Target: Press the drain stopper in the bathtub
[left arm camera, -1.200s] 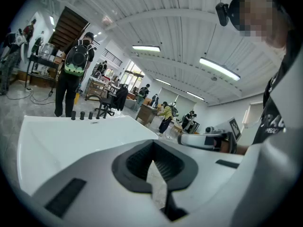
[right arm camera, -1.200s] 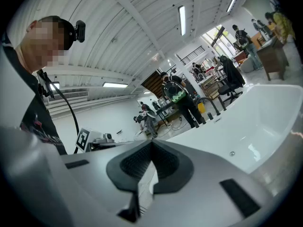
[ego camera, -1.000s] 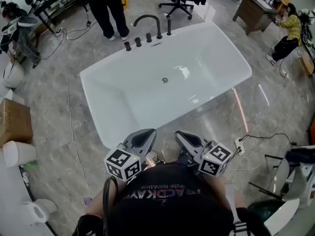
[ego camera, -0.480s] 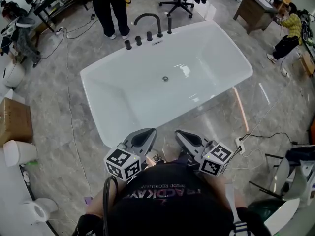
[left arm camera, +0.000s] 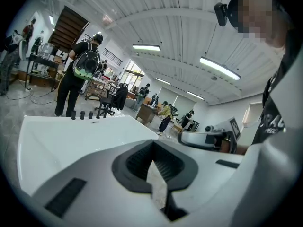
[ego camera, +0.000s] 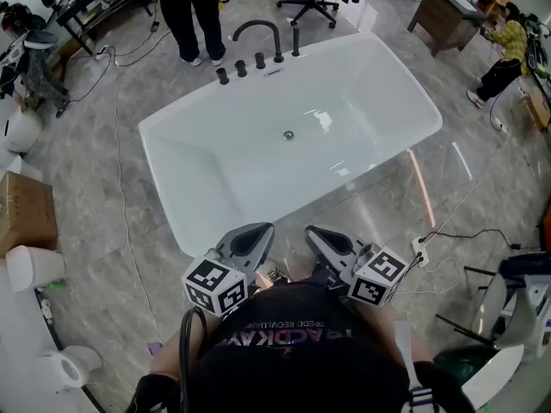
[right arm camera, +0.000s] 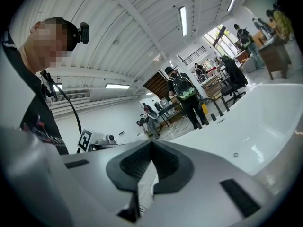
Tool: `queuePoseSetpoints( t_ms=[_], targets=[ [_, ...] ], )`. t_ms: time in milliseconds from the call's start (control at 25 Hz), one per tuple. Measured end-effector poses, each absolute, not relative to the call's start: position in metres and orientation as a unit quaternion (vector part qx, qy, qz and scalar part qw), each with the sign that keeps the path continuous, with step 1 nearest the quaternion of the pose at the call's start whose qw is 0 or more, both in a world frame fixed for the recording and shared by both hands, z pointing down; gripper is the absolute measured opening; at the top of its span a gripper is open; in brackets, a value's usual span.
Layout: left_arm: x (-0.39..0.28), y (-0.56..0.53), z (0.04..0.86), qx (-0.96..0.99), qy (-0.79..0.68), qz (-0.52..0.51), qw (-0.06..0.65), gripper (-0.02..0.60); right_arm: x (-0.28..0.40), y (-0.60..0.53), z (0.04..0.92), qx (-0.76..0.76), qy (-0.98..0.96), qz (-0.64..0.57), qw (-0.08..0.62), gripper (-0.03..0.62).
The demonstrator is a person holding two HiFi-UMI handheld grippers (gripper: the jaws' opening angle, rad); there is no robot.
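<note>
Head view: hardly shifted in the last second, only tipped a touch, nudging the bathtub (ego camera: 215,179) slightly up the frame. Left gripper (ego camera: 261,231) and right gripper (ego camera: 312,231) parked at the chest as before, short of the near rim. No approach begun yet, by the look of it. Drain stopper (ego camera: 288,134) mid-floor of the bathtub, on the faucet (ego camera: 256,34) side, well apart from both tools.

Left gripper view: clenched on nothing, tips meeting. Bathtub (left arm camera: 71,136) ahead, drain stopper hidden behind the tool's own body, right gripper (left arm camera: 208,138) alongside.

Right gripper view: likewise closed and empty, yet showing the drain stopper (right arm camera: 235,154) as a small dot on the bathtub floor, missing from the left gripper view.
</note>
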State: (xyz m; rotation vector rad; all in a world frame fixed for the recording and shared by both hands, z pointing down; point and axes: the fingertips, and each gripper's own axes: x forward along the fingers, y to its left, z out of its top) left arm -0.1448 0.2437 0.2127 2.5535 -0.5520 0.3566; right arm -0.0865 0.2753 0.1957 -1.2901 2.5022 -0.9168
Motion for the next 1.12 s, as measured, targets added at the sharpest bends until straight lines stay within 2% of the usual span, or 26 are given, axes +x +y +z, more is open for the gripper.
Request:
queuePoseSetpoints(
  t_ms=[1120],
  targets=[
    [-0.149,0.232,0.212,0.932,-0.226,0.115,0.259,0.006,-0.084,0.259,0.195,-0.426,0.846,-0.31,0.079,0.011]
  ],
)
